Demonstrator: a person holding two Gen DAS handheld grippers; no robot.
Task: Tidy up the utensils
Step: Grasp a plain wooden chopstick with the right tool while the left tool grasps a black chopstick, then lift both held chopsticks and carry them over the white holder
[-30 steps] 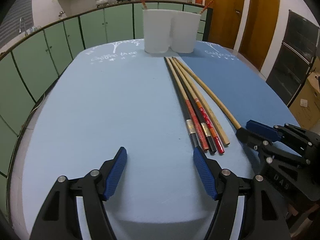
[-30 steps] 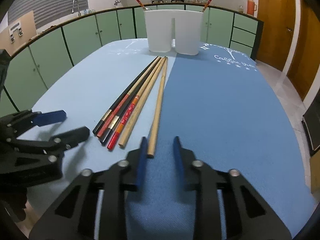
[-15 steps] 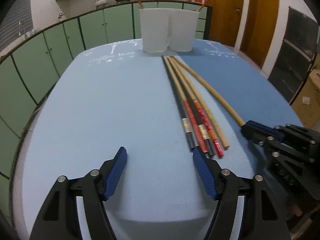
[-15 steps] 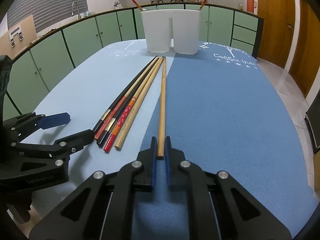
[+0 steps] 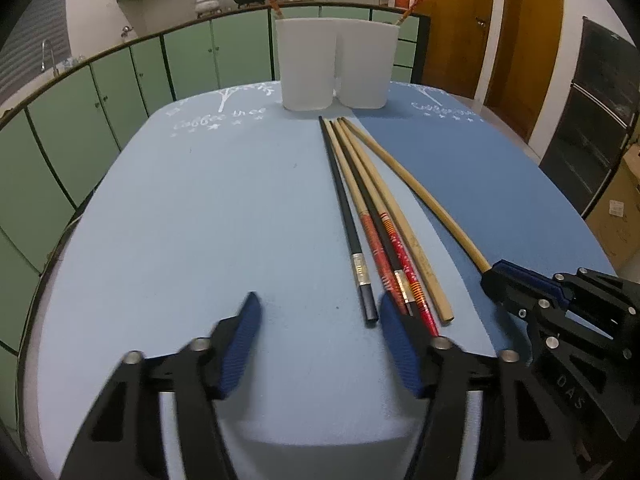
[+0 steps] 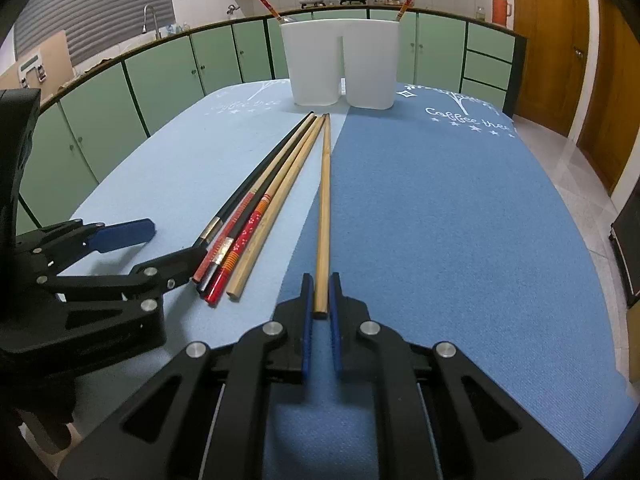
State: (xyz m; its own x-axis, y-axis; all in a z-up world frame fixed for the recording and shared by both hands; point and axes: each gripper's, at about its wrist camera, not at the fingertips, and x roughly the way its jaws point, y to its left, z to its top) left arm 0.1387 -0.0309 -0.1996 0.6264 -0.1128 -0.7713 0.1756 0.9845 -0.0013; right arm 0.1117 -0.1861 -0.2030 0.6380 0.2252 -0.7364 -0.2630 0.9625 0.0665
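Several chopsticks [image 5: 376, 208] lie side by side on the blue table mat, tips toward a white two-compartment holder [image 5: 334, 68] at the far edge. Each compartment holds one red chopstick. My right gripper [image 6: 319, 292] is shut on the near end of a plain wooden chopstick [image 6: 325, 200], which lies apart on the right of the bundle [image 6: 256, 208]. The right gripper also shows in the left wrist view [image 5: 496, 276]. My left gripper [image 5: 316, 312] is open and empty, low over the mat, its right finger by the near ends of the bundle.
The mat is light blue [image 5: 200, 220] on the left and darker blue [image 6: 440, 220] on the right. Green cabinets [image 5: 120, 92] run behind the table. Wooden doors [image 5: 500, 32] stand at the right. The holder also shows in the right wrist view [image 6: 340, 64].
My right gripper has closed on the end of the plain wooden chopstick. My left gripper has moved forward and right, up to the near ends of the bundle.
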